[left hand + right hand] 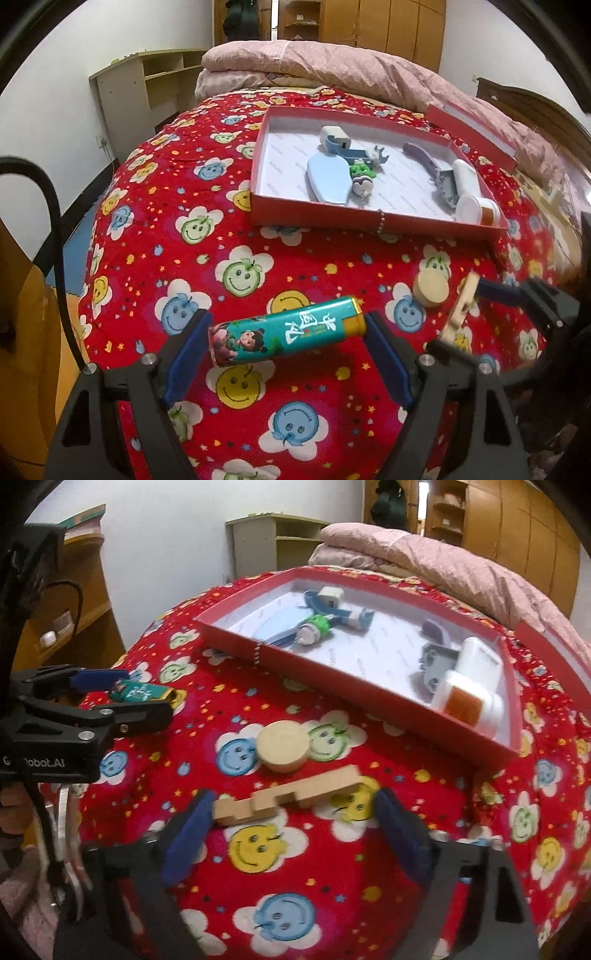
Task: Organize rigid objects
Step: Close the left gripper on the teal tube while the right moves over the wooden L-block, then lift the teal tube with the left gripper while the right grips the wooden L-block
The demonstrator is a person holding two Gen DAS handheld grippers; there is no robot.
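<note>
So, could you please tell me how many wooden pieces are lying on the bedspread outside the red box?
2: a round wooden disc near the box's front wall, and a notched wooden block just in front of it, between the right gripper fingers. Others may be hidden.

We see the teal lighter (286, 334) lying crosswise on the red smiley-print bedspread (166, 206), between the left tongs' (286, 354) pads. To its right sit the round wooden disc (430, 290) and the notched wooden block (288, 795), the block between the right tongs (291, 825). Behind them the red shallow cardboard box (258, 155) holds small items; the folded pink quilt (332, 62) lies beyond.
</note>
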